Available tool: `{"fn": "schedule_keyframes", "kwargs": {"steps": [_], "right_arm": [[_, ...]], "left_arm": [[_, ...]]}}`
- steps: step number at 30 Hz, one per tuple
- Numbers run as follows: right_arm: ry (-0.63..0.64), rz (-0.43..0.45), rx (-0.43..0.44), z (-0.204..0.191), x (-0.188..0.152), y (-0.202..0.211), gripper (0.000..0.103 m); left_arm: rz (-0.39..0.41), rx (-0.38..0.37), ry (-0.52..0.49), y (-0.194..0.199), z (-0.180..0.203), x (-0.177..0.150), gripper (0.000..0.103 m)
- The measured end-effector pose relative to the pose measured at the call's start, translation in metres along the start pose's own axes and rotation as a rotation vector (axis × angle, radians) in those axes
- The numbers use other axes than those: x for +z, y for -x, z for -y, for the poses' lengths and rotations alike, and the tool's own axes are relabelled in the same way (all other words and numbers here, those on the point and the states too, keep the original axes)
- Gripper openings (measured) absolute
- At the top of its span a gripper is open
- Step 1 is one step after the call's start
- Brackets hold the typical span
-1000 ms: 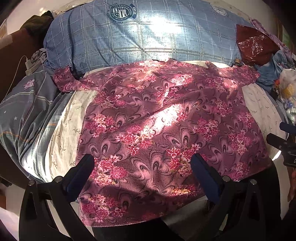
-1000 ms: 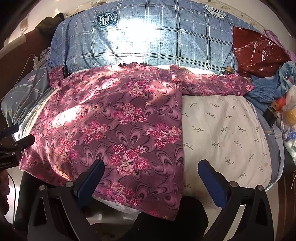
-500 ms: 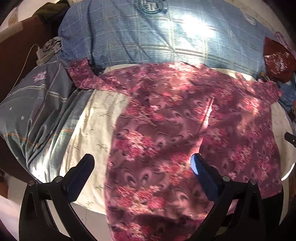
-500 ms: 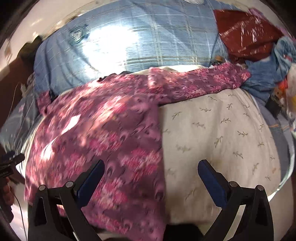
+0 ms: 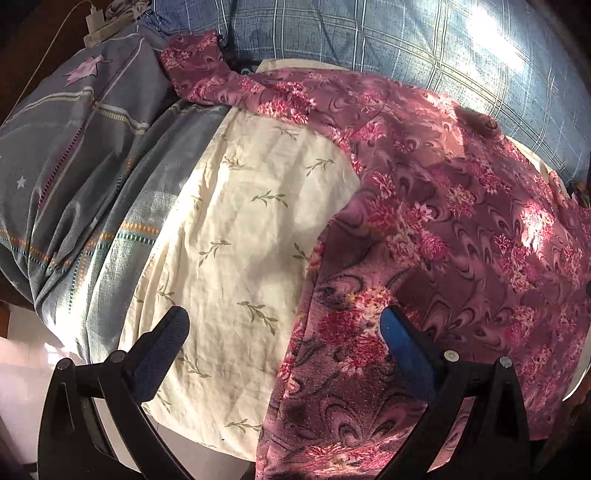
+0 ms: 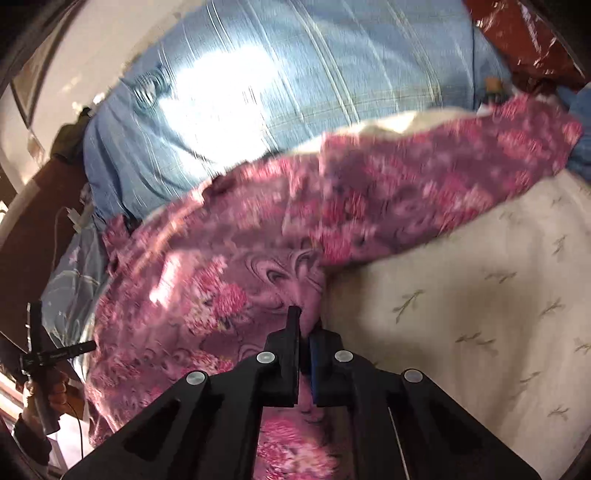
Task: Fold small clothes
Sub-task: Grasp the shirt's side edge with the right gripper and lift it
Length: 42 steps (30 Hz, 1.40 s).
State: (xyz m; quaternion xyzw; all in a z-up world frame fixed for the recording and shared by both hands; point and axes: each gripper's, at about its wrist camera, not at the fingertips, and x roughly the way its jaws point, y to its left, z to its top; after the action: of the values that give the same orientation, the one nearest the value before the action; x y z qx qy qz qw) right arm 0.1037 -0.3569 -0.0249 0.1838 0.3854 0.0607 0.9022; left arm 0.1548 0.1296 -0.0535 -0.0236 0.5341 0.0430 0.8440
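Note:
A purple top with pink flowers (image 5: 443, 229) lies spread on a cream leaf-print sheet (image 5: 240, 221). Its left sleeve (image 5: 207, 74) reaches toward the grey bedding. My left gripper (image 5: 284, 336) is open, low over the top's left side edge, one finger over the sheet and one over the fabric. In the right wrist view my right gripper (image 6: 303, 332) is shut on the right side edge of the top (image 6: 221, 288), and the fabric bunches up at the pads. The right sleeve (image 6: 443, 177) lies across the cream sheet (image 6: 480, 314). This view is blurred by motion.
A blue checked quilt (image 5: 406, 44) lies behind the top. Grey striped bedding (image 5: 81, 166) sits at the left with a charger (image 5: 99, 29) above it. A dark red bag (image 6: 528, 40) is at the far right. The left hand's gripper (image 6: 40, 354) shows at the left edge.
My right gripper has dropped to the top's right edge and shut on it. My left gripper has moved left and lower toward the left edge, still open.

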Motion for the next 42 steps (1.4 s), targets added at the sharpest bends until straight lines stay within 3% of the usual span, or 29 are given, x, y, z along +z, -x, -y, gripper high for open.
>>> {"fn": "schedule_keyframes", "kwargs": {"steps": [3,5,8,9,10,12,17,19,20,21,22,27,29,32,36,38,40,42], "right_arm": [[0.059,-0.155,-0.107,0.006,-0.007,-0.025,0.005],[0.039,-0.145,-0.067,0.005,-0.004,-0.017,0.011],[-0.044,-0.027,0.005,0.013,0.031,0.01,0.017],[-0.048,-0.004,0.007,0.014,0.045,0.013,0.035],[-0.044,0.01,-0.011,0.013,0.061,0.012,0.066],[-0.01,0.036,-0.087,0.006,0.09,-0.001,0.089],[0.037,-0.085,-0.176,-0.007,0.133,-0.089,0.087],[0.109,-0.126,-0.298,-0.012,0.135,-0.123,0.078],[0.159,-0.149,-0.356,-0.012,0.135,-0.137,0.065],[0.2,-0.18,-0.359,-0.011,0.137,-0.149,0.006],[0.205,-0.193,-0.35,-0.006,0.142,-0.153,0.005],[0.052,0.015,-0.27,0.033,0.194,-0.117,0.004],[0.022,-0.004,-0.304,0.047,0.199,-0.133,0.004],[-0.012,-0.145,-0.315,0.063,0.184,-0.176,0.006],[-0.101,-0.056,-0.166,0.066,0.177,-0.136,0.012],[-0.168,-0.037,-0.092,0.075,0.164,-0.104,0.019],[-0.228,-0.029,-0.031,0.085,0.14,-0.069,0.048],[-0.272,-0.014,-0.026,0.094,0.111,-0.041,0.056]], "left_arm": [[-0.063,0.051,-0.039,-0.02,0.007,-0.001,0.103],[-0.061,0.031,-0.028,-0.019,0.006,0.002,0.103],[-0.005,-0.027,-0.014,-0.001,0.003,0.02,0.103],[0.016,-0.035,-0.016,0.004,0.003,0.031,0.103],[0.033,-0.043,-0.021,0.007,0.005,0.044,0.103],[0.06,-0.04,-0.031,0.007,0.01,0.072,0.103],[0.047,-0.009,-0.038,-0.025,0.029,0.137,0.103],[0.032,0.007,-0.048,-0.041,0.037,0.154,0.103],[0.024,0.026,-0.059,-0.051,0.043,0.163,0.103],[0.015,0.038,-0.065,-0.058,0.045,0.168,0.103],[0.006,0.045,-0.069,-0.066,0.047,0.176,0.103],[0.04,0.112,-0.078,-0.092,0.041,0.198,0.103],[0.017,0.14,-0.042,-0.111,0.034,0.204,0.103],[0.024,0.093,0.056,-0.122,0.022,0.204,0.103],[0.003,0.064,0.057,-0.109,0.011,0.203,0.103],[0.021,0.04,0.043,-0.09,0.002,0.19,0.103],[0.027,-0.006,0.025,-0.073,-0.005,0.172,0.103],[0.022,-0.028,0.019,-0.063,-0.012,0.153,0.103]]}}
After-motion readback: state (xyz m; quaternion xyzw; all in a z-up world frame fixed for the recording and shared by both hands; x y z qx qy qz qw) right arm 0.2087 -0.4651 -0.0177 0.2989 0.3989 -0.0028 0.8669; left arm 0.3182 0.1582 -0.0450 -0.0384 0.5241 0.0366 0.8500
